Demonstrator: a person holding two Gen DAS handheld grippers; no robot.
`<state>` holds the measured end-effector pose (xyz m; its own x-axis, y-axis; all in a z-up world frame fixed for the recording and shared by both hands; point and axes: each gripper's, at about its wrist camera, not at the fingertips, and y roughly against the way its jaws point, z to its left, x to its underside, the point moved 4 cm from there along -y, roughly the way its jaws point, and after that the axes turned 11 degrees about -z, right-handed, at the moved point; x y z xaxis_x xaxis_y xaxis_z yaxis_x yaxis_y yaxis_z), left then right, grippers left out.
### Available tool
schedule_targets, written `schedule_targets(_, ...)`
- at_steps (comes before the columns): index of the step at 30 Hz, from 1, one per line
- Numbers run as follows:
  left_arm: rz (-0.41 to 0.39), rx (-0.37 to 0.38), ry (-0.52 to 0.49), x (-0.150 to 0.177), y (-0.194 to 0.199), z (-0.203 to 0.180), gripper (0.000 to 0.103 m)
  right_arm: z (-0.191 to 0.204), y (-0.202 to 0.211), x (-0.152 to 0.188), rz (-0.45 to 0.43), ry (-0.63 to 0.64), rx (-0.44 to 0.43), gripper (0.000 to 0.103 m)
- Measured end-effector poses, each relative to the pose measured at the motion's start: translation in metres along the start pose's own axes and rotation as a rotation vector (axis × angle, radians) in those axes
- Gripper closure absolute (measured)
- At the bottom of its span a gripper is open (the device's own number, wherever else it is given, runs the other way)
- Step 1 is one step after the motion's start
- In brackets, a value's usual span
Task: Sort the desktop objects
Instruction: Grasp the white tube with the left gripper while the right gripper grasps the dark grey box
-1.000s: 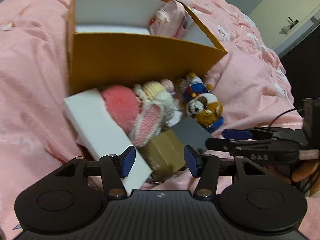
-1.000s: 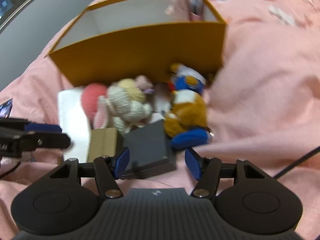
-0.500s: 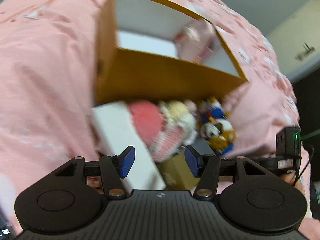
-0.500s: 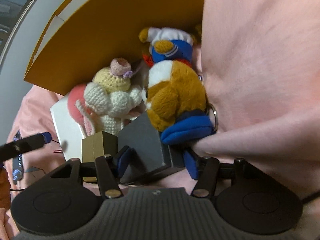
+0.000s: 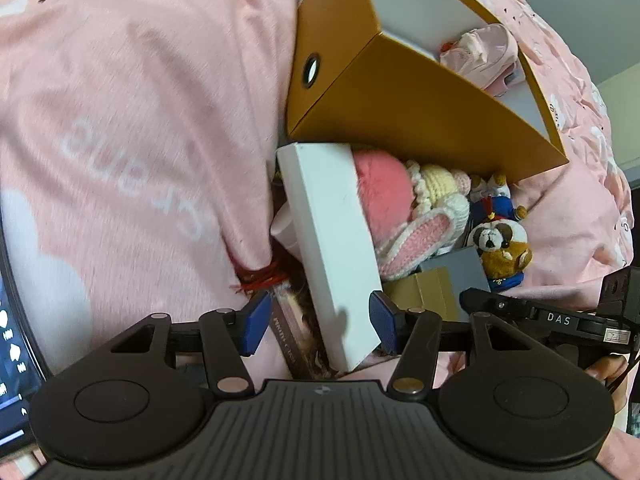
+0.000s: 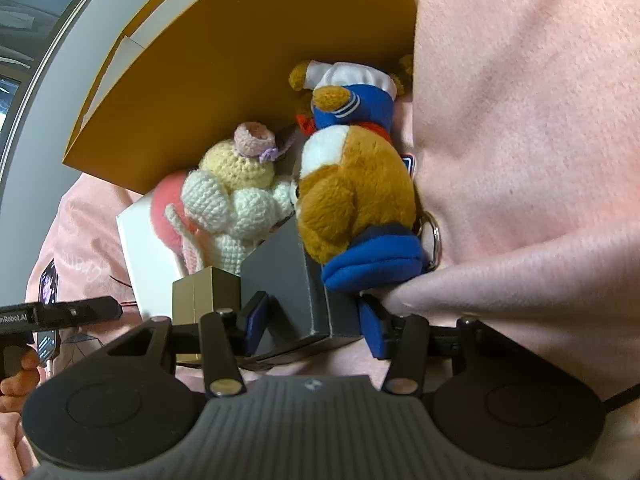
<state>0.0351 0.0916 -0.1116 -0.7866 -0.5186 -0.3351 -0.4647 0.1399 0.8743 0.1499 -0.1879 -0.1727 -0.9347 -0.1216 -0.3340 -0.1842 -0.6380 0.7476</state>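
A pile of objects lies on a pink blanket point(image 5: 140, 120) in front of an orange box point(image 5: 400, 112). My left gripper point(image 5: 318, 324) is open around the near end of a long white box point(image 5: 328, 232); its left pad stands apart from the box. My right gripper point(image 6: 312, 324) is closing, with a dark grey box point(image 6: 292, 280) between its jaws and both pads against its sides. A brown bear plush point(image 6: 356, 200) leans on the grey box. Beside it are a crochet bunny point(image 6: 236, 208), a gold box point(image 6: 200, 296) and a pink plush point(image 5: 384, 184).
A sailor plush point(image 6: 352, 96) lies against the orange box's wall point(image 6: 240, 80). A pink pouch point(image 5: 484, 52) sits inside that box. A printed book point(image 5: 296, 328) lies under the white box. Blanket folds rise on both sides. A lit screen point(image 5: 12, 340) shows at the far left.
My left gripper swung left and rolled, and now straddles the white box's end. My right gripper dropped low onto the dark grey box and its jaws narrowed around it.
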Motion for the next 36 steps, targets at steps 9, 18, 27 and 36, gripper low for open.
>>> schedule_targets(9, -0.030, 0.064, 0.009, 0.000, -0.016, -0.008, 0.043, 0.002, 0.002, 0.001, -0.003, 0.001, 0.000, 0.052)
schedule_targets(18, -0.057, 0.070, 0.011, -0.008, -0.038, -0.006, 0.043, -0.005, -0.003, -0.003, 0.009, -0.031, -0.013, 0.049)
schedule_targets(27, -0.117, 0.061, -0.028, -0.006, -0.029, -0.011, 0.069, 0.002, 0.006, -0.003, -0.025, -0.007, -0.012, 0.058)
schedule_targets(36, -0.144, 0.063, -0.144, -0.007, -0.026, -0.033, 0.070, 0.035, 0.049, -0.008, -0.106, 0.222, -0.026, 0.068)
